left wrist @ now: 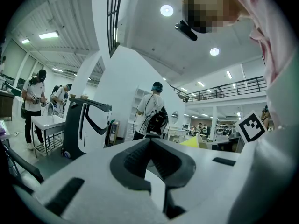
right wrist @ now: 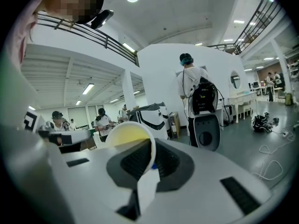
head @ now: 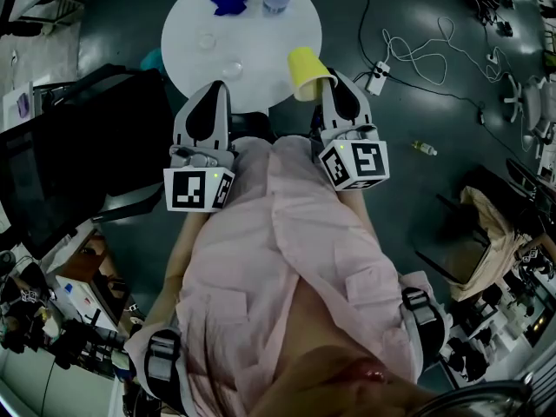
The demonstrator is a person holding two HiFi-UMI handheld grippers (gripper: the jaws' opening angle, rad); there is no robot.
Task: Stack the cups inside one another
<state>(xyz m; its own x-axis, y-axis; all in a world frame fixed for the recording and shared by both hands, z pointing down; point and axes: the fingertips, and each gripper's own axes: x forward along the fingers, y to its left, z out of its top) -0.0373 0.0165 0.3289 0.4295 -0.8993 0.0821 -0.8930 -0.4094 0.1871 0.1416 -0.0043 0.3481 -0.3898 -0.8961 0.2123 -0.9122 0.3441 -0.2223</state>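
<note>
Head view looked down on the round white table (head: 261, 42). The left gripper (head: 217, 87) hung closed and empty. The right gripper (head: 329, 80) pinched the yellow cup (head: 305, 69) over the table's near edge. It was not yet nested, so stacking seemingly remained.

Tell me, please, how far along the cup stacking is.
Done: nothing stacked yet. In hand: the right hand-held gripper is shut on a yellow cup; the left hand-held gripper is shut, empty. Left: nesting it with another cup; two faint clear items on the round white table may be cups.
</note>
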